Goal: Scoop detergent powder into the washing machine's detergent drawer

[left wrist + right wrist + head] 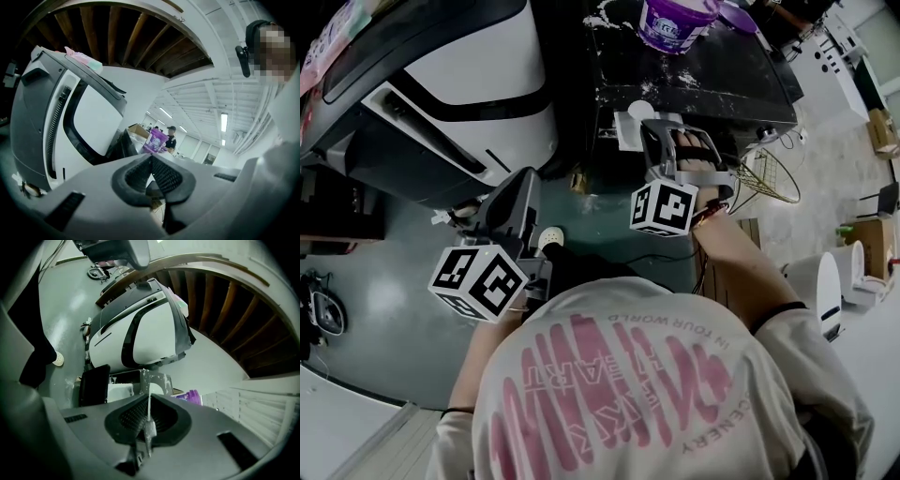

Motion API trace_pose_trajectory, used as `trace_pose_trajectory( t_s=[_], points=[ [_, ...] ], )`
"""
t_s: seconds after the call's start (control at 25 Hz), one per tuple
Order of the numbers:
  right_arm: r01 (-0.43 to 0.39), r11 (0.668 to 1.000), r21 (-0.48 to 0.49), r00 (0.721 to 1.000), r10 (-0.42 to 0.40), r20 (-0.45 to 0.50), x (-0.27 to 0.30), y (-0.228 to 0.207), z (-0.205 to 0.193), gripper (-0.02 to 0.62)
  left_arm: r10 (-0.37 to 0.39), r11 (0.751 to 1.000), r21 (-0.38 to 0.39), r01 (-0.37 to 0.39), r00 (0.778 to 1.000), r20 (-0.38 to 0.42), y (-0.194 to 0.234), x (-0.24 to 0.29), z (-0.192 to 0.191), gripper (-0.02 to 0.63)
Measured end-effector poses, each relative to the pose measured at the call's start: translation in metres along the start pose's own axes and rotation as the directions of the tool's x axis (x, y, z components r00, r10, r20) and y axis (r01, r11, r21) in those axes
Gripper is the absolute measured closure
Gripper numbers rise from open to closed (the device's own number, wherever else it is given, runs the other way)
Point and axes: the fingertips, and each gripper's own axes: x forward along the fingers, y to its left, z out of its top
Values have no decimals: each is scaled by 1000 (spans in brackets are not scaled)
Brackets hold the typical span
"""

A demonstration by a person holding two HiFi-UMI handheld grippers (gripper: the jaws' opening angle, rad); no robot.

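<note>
Grey-green floor [394, 309] underfoot, big open hall behind, and the white-and-grey washing machine [469, 84] is the anchor for everything else. The right gripper [149, 420] has its jaws clamped tight on the thin handle of a clear plastic scoop [152, 383], with the bowl poking out toward the machine's base. The left gripper [150, 161] is closed too, nothing in it, just parked beside the machine.

The purple detergent tub [675, 23] sits on the dark counter [722, 84] right of the machine. It looks like the carry-and-tip stage. Next the bowl needs lining up over the white compartment, probably the detergent drawer [119, 392], just below the machine in the right gripper view. Then a gentle wrist roll.

Can't tell how much powder is in the scoop, only white flecks show. The drawer is hard to pick out in the head view.
</note>
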Motion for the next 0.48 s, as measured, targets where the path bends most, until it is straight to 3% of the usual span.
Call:
trace_pose_trajectory(
  t_s=[0.16, 0.32, 0.4, 0.48],
  points=[
    [-1, 999, 45, 1000, 2, -5, 0, -3, -1, 589, -4, 1000, 5, 4, 1000, -3, 0, 1, 2, 604],
    [-19, 986, 167, 999, 23, -24, 2, -7, -6, 589, -15, 1000, 21, 15, 1000, -3, -1, 7, 8, 605],
    [-54, 959, 280, 998, 64, -26, 3, -6, -9, 588, -19, 1000, 22, 20, 1000, -3, -3, 11, 10, 604],
    [-95, 906, 412, 993, 113, -21, 3, -4, -11, 588, -30, 999, 27, 30, 1000, -7, -6, 15, 10, 604]
  ],
)
